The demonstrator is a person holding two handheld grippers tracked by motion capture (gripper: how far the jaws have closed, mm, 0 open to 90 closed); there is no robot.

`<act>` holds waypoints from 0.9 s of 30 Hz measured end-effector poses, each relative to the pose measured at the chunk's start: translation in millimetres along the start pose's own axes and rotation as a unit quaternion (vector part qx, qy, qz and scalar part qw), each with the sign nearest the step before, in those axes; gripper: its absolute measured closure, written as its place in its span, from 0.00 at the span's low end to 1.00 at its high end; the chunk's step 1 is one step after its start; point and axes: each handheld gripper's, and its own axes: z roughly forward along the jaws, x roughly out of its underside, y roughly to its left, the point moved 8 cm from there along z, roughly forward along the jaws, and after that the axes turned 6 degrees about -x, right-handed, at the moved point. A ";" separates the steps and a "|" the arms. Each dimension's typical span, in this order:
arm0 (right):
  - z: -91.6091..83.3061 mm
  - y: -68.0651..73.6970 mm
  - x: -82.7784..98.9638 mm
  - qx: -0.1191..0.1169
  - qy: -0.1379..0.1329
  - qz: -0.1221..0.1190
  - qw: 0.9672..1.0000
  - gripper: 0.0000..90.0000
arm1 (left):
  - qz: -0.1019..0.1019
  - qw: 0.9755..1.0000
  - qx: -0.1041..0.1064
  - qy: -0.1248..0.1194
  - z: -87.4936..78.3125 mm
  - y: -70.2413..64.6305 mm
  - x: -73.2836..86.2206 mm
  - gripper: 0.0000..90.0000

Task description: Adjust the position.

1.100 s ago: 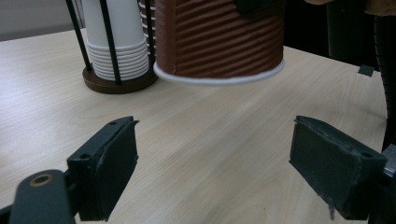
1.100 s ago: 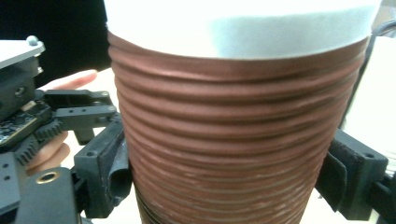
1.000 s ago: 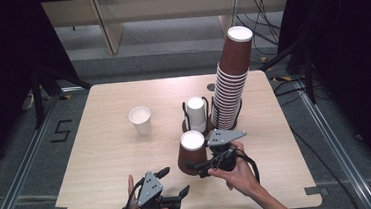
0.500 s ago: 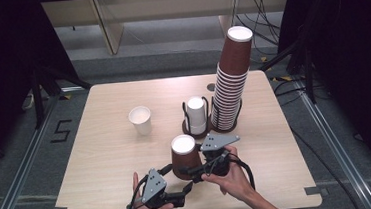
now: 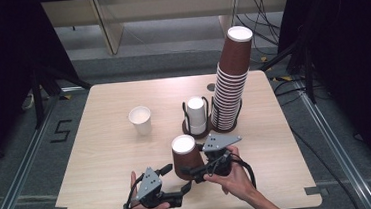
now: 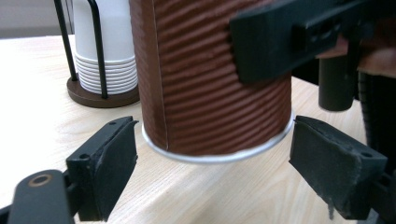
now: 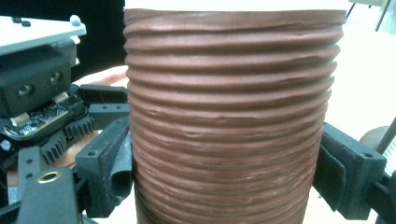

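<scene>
Counter [image 5: 101,141]: light wood, holds everything. Tall brown cup stack [image 5: 231,76] at back right, leans a bit toward the top; a bump from the rt arm on retreat could topple it. Wire rack w/ white cups [image 5: 196,114] just left of the stack, single white cup [image 5: 140,120] further left, well apart.

Brown ribbed cup [image 5: 186,157], upside down, sits near the front edge of the counter between both hands. In the left gripper view its rim looks lifted on one side, i.e. tilted, not flat on the wood.

Right gripper [image 5: 199,171]: fingers clamped on the cup's side wall, pads pressed in per the right gripper view [image 7: 224,186]. Risk: squeeze too hard and the paper wall dents or collapses.

Left gripper [image 6: 215,163]: fingers apart, flanking the cup's rim w/o touching. Risk: if they close on the rim while the cup's tilted, they could catch only the lip, and the cup twists or pops out of the rt grip and rolls off the near edge.
</scene>
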 end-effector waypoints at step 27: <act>15.0 21.9 2.2 -0.027 -0.008 0.003 1.000 0.15 | 0.029 1.000 -0.011 0.003 4.8 -0.7 2.4 0.08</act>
